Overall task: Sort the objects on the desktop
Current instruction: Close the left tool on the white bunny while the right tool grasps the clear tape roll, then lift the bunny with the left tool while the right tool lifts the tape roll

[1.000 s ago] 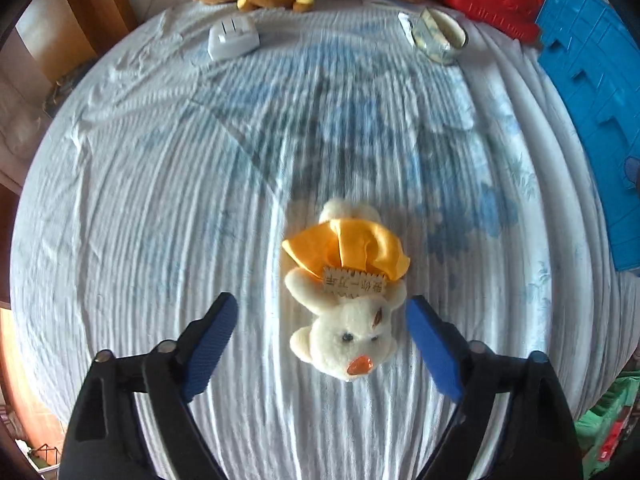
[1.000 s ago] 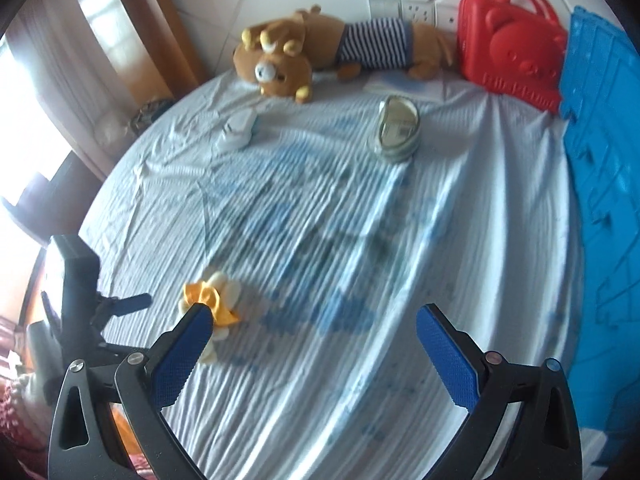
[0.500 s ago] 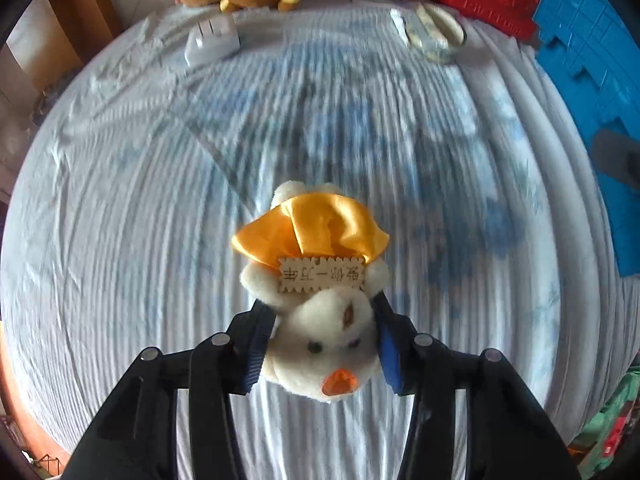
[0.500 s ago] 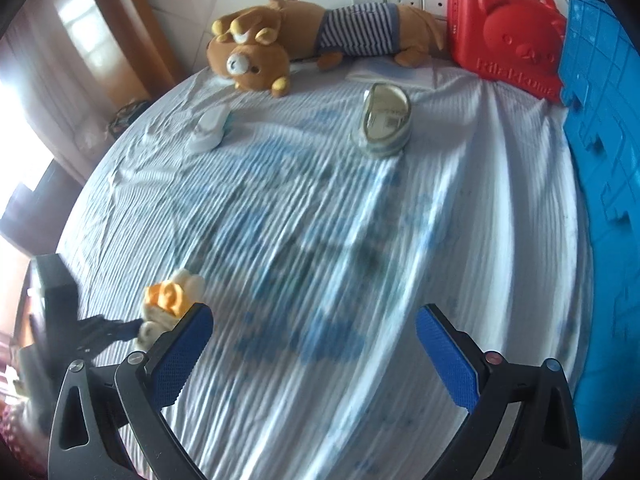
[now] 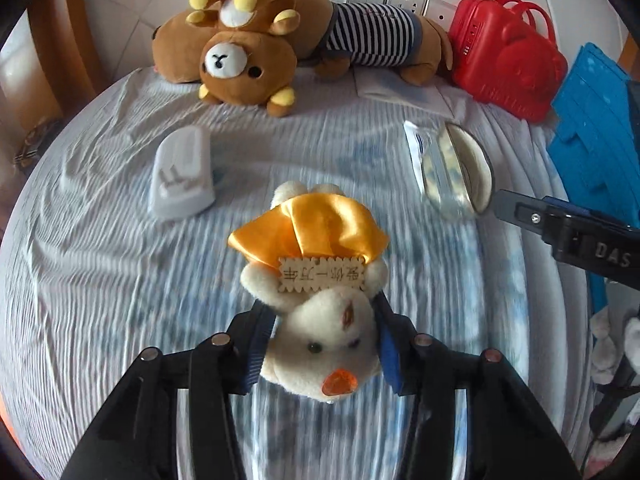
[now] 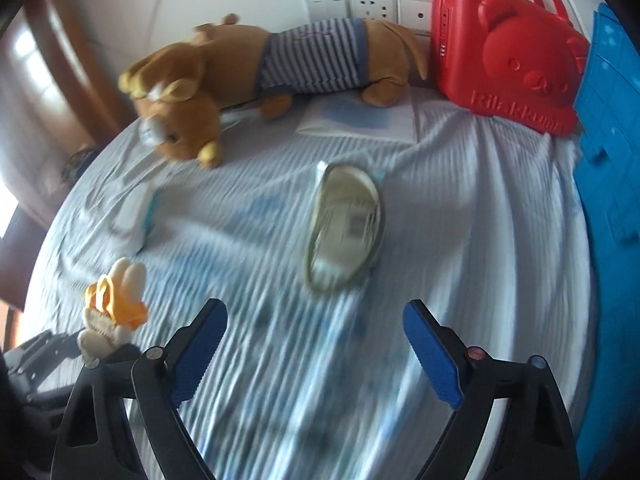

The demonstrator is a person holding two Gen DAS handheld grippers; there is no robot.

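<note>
My left gripper [image 5: 322, 346] is shut on a small white plush toy [image 5: 320, 340] with an orange satin bow [image 5: 308, 234] and a wooden tag, held head-first above the cloth. The right wrist view shows that plush toy [image 6: 110, 320] at the lower left, clamped in the left gripper. My right gripper [image 6: 316, 350] stands open with nothing between its blue pads, just short of an oval clear-lidded case [image 6: 346, 228]. The oval case [image 5: 456, 176] and a white plastic holder [image 5: 182, 174] lie on the cloth further back.
A striped white-blue cloth [image 5: 100, 280] covers the table. A big brown plush dog in a striped shirt [image 6: 280, 64] lies along the back wall, with a brown bear plush [image 5: 244, 72] against it. A red bear-faced case [image 6: 508, 56] and blue foam mats [image 6: 612, 120] stand at right.
My left gripper closed on the white plush toy, lifted it and carried it toward the back of the table. My right gripper moved forward toward the oval case, still open.
</note>
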